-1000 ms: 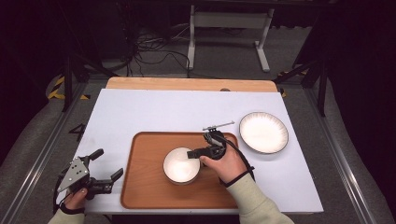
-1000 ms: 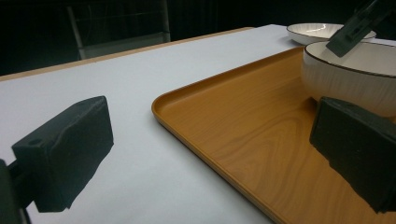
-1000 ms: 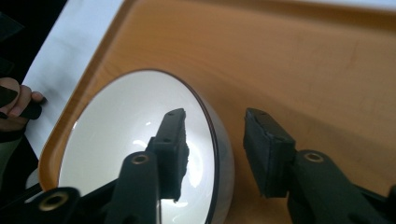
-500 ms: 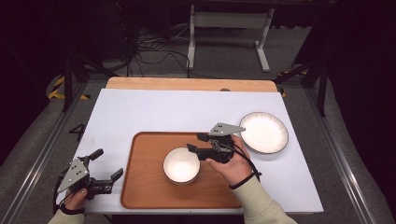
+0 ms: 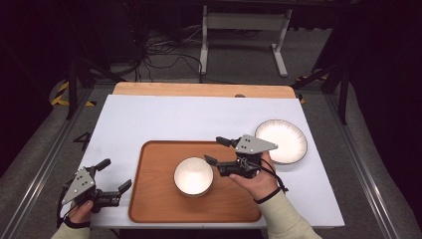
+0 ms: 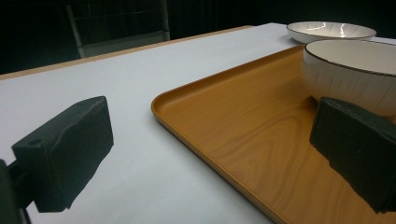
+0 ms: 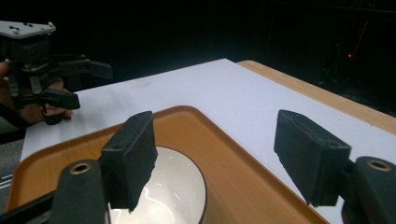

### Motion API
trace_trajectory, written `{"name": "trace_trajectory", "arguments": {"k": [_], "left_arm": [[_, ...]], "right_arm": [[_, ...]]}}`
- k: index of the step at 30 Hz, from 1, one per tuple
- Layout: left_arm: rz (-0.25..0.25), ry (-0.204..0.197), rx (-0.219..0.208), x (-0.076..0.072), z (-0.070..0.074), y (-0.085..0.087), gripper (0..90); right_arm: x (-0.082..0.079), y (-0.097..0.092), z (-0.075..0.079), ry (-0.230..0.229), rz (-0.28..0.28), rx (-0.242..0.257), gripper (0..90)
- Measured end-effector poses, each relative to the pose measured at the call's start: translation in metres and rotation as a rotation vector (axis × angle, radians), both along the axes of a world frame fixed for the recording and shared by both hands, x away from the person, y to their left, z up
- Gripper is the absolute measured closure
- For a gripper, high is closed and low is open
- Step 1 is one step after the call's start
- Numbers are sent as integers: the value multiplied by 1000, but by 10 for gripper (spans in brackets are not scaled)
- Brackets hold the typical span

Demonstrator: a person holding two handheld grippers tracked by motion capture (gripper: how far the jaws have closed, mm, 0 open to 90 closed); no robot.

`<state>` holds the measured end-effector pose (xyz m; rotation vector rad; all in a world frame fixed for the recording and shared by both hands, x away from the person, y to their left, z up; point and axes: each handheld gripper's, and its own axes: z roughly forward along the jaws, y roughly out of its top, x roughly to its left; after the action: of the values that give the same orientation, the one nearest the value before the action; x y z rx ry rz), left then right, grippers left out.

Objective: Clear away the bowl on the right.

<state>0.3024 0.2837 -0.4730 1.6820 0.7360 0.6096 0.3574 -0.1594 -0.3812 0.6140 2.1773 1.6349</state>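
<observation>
From above, your right gripper [image 5: 219,150] hangs just beside the white bowl [image 5: 193,176], apart from it, jaws spread with nothing between them; they have just been opening. That bowl stands upright near the middle of the wooden tray [image 5: 154,199], on the white table cover [image 5: 164,119]. A white plate [image 5: 281,141] with a dark rim lies off the tray, to the right, just behind your right hand. Your left gripper [image 5: 114,175] sits at the near left corner of the table, beside the tray's left edge, jaws parted and empty.

Left gripper view: both black pads stand wide, one over the bare cover, the other over the tray [image 6: 243,126]. The bowl [image 6: 350,70] rises past the far pad; the plate [image 6: 331,31] lies beyond it. Nothing gripped.

Right gripper view: the jaws are released, the bowl [image 7: 177,191] below and between them, its glossy inside catching light. The left gripper [image 7: 88,84] shows farther off at the table edge.

Handling, by judgement: the bowl looks like glazed ceramic, so stiff, fairly heavy for its size, slick at the rim and breakable if dropped or knocked against the plate. Take it by the rim wall, one pad inside and one outside, squeezing firmly and lifting level. The plate, thin and flat, would need its edge pinched.
</observation>
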Motion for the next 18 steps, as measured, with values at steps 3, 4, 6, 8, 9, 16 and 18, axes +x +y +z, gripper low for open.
{"name": "trace_trajectory", "arguments": {"k": [3, 4, 6, 8, 9, 16, 18], "left_arm": [[0, 2, 0, 0, 0, 0, 3], [0, 3, -1, 0, 0, 0, 3], [1, 7, -1, 0, 0, 0, 2], [-1, 10, 0, 1, 0, 0, 3], [0, 8, -3, 1, 0, -1, 2], [-7, 16, 2, 2, 0, -1, 3], [-9, 20, 5, 2, 1, 0, 3]], "right_arm": [[-2, -6, 1, -10, -8, 11, 282], [-2, -8, 2, -12, -9, 10, 281], [-3, -11, 3, -17, -16, 10, 277], [-4, -16, 4, -20, -22, 15, 272], [-4, -19, 4, -25, -27, 16, 269], [-8, -40, 6, -42, -50, 25, 244], [-10, -46, 6, -50, -61, 23, 235]]}}
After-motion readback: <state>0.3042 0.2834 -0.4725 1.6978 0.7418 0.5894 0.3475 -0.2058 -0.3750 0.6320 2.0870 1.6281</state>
